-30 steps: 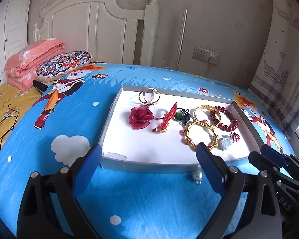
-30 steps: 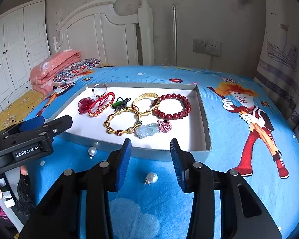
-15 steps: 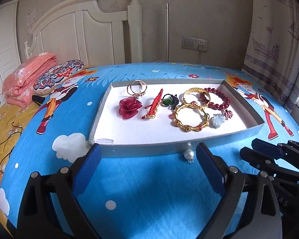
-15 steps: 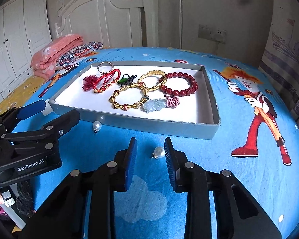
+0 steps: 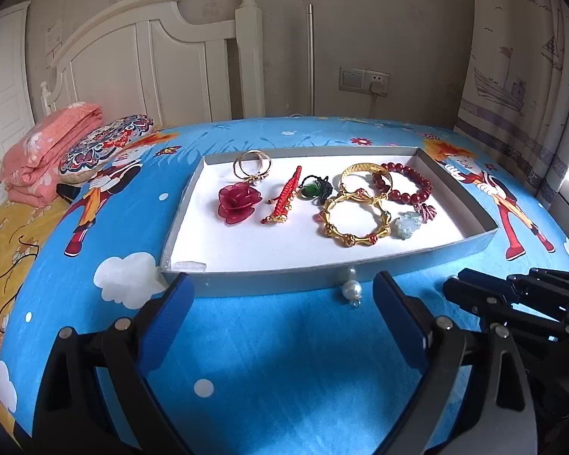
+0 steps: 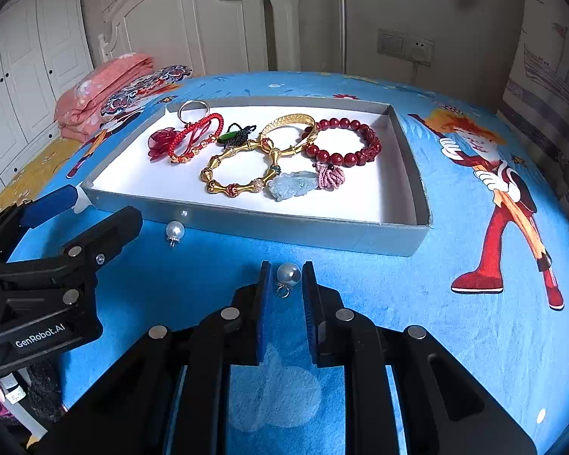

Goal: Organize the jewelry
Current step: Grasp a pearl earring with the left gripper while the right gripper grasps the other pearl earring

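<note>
The small round white pearl pendant (image 6: 288, 273) lies on the blue cartoon-print bedsheet (image 6: 455, 341), near the shallow grey cardboard tray (image 6: 284, 227). The right claw (image 6: 283, 295) is closing around it, pads not visibly touching. An off-centre pinch could squirt the pearl away. The left claw (image 5: 280, 322) stands wide, empty.

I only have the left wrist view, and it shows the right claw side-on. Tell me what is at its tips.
Observer: A second pearl lies on the bedsheet between the right claw's pads. Your view misses it.
Operator: Report the grip.
Observer: The jaws are closing, with a sliver of gap left on each side of the pearl, so it is not pinched yet.
Operator: Give me the direction of its hanger.
Observer: The metal loop points back toward the claw, away from the tray.
</note>
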A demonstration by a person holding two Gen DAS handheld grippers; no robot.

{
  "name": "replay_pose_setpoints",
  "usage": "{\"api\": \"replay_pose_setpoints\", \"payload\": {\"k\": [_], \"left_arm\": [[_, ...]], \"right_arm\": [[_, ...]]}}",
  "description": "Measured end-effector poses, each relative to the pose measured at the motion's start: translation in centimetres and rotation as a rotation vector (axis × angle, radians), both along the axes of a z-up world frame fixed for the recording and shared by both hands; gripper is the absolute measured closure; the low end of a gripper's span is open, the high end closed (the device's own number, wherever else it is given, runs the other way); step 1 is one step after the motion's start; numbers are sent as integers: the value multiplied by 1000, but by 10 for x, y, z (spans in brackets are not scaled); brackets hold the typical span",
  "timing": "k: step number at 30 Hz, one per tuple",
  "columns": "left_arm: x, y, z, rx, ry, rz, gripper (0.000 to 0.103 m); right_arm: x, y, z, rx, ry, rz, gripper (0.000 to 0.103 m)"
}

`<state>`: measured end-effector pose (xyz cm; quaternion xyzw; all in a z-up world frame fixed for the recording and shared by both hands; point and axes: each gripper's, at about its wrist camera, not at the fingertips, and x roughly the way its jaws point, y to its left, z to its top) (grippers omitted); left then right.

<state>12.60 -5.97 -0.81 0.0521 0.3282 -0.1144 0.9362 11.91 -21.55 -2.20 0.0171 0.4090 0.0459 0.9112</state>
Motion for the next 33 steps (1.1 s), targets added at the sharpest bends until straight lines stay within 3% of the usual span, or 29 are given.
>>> {"api": "replay_pose_setpoints", "payload": {"k": [12, 18, 22, 27, 31, 33], "left_arm": [[4, -16, -4, -32, 68, -43, 11], [13, -29, -9, 1, 93, -18, 27], [16, -35, -11, 25, 94, -4, 30], [22, -39, -19, 62, 137, -6, 59], [24, -37, -22, 66, 145, 3, 66], [23, -39, -23, 77, 143, -10, 89]], "right_arm": [[7, -6, 2, -4, -1, -31, 89], [5, -11, 4, 6, -13, -31, 89], [3, -12, 5, 19, -22, -27, 89], [1, -12, 5, 35, -28, -26, 89], [-1, -11, 6, 38, -32, -21, 89], [-2, -10, 6, 37, -35, -18, 89]]}}
